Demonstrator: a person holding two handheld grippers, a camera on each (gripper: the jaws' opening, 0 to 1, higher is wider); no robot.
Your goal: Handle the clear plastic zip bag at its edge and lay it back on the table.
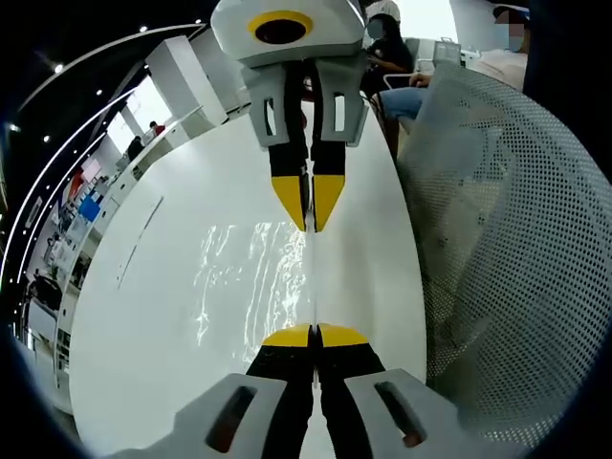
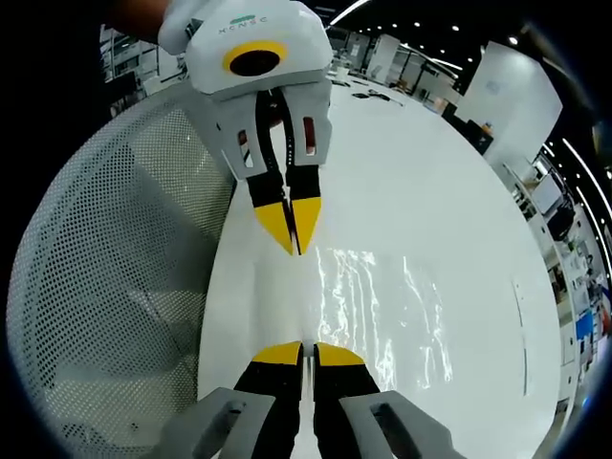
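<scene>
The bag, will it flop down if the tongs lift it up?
Probably yes. The bag looks thin, clear and wrinkly, so it would likely sag. It seems empty, so probably very light. Its shiny plastic may be slippery on the smooth table. Both tongs, left and right, pinch its edge.

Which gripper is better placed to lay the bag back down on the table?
Neither clearly. The left gripper and right gripper are both shut on the zip bag's edge, facing each other above the table; lowering together looks best.
</scene>
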